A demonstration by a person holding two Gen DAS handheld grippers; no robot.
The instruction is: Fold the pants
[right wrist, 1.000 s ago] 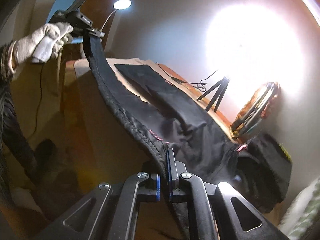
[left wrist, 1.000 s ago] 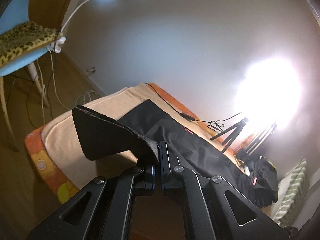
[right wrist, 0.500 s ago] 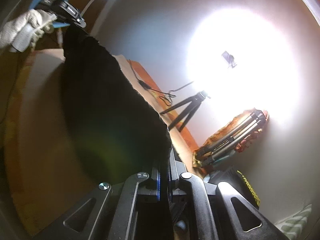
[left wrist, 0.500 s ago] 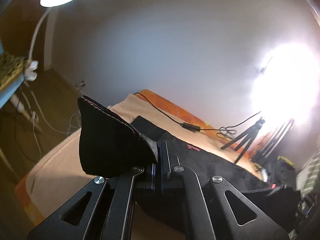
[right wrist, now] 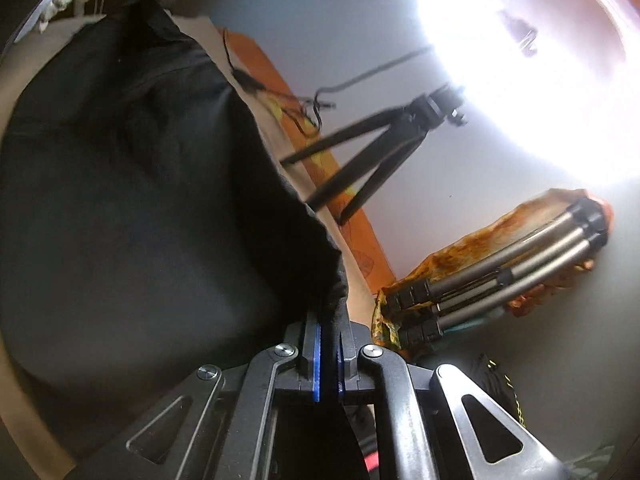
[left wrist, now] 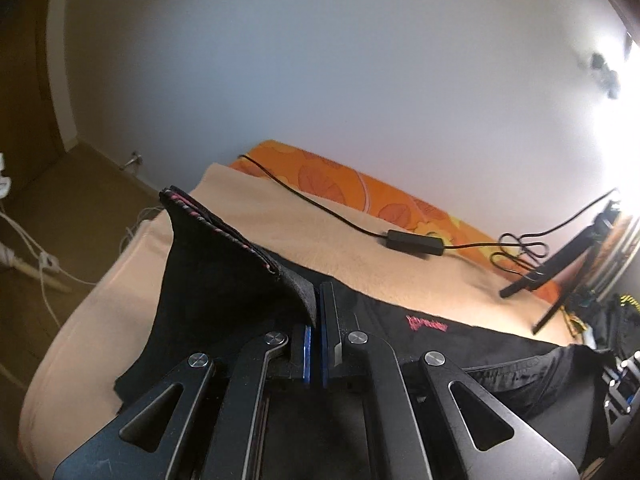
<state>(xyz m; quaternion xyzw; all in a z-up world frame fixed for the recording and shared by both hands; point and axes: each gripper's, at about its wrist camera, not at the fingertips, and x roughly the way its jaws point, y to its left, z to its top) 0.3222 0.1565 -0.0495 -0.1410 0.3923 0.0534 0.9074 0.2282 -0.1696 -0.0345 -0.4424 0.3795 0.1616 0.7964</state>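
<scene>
Since the earlier frames both hand-held grippers have carried the black cloth forward over the bed, and the round lamp and blue chair have slipped out of the left wrist view. One pair of black pants [left wrist: 472, 344] lies across one beige blanket [left wrist: 320, 236] that covers one orange patterned mattress [left wrist: 360, 184].

The left hand-held gripper [left wrist: 318, 312] has its two jaws pressed together on a thick hem corner of the pants, which stands up to the left of the jaws and shows a line of pink stitching along its upper edge. A small pink logo [left wrist: 426, 324] sits on the flat part of the pants just right of the jaws.

The right hand-held gripper [right wrist: 328, 320] is likewise clamped tight, its two jaws pinching a bunched edge of the pants [right wrist: 140, 200], whose dark cloth spreads up and to the left, filling that side of the right wrist view.

One black cable [left wrist: 320, 204] with one inline box [left wrist: 414, 242] runs over the blanket. One small black tripod [right wrist: 380, 152] stands at the far edge of the bed, and one bundle of folded tripod legs [right wrist: 500, 280] lies beside it on an orange-brown cloth.
</scene>
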